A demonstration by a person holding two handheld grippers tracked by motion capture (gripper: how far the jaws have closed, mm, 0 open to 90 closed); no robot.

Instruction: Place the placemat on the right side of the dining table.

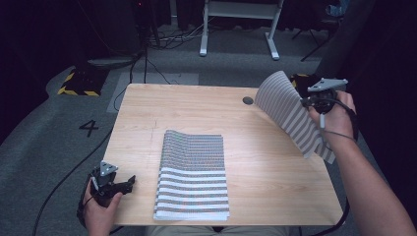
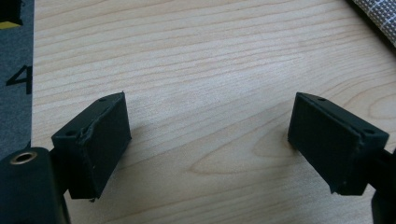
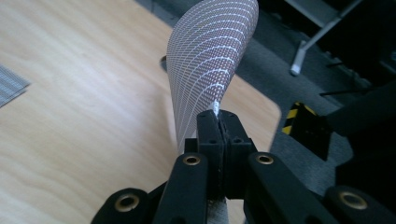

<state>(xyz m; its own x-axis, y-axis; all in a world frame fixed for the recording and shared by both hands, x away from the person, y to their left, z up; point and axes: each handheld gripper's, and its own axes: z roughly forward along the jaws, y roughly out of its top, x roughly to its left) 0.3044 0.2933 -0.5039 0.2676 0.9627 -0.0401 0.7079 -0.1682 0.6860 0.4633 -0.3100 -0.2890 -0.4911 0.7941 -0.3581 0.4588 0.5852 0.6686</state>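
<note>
Right gripper (image 1: 314,101) up over the table's (image 1: 275,187) far right corner, jaws pinched tight on the edge of a striped cloth (image 1: 290,113). Cloth lifted clear of the wood, curling up and over at the top, lower end dangling past the right edge near the wrist. Seen from the right gripper view: same gripper (image 3: 218,116) with no gap between the jaws, cloth (image 3: 210,60) rising out of them like a sail, thin sliver of fabric poking out at the tips.

Left gripper (image 1: 123,186) parked at the near left corner of the table, held in the left hand (image 1: 101,211), jaws standing apart with nothing between them. From the left gripper view: gripper (image 2: 208,140) with just bare wood in the gap, a corner of fabric (image 2: 378,16) at the top right.

Second striped cloth, the stack (image 1: 193,172), lying flat mid-table toward the near edge, well apart from both grippers. Looks folded, far end slightly humped.

Small dark hole (image 1: 248,100) in the tabletop just left of the lifted cloth. Number 4 (image 1: 89,128) marked on the floor to the left, yellow-black hazard tape (image 1: 78,84) beyond it.
</note>
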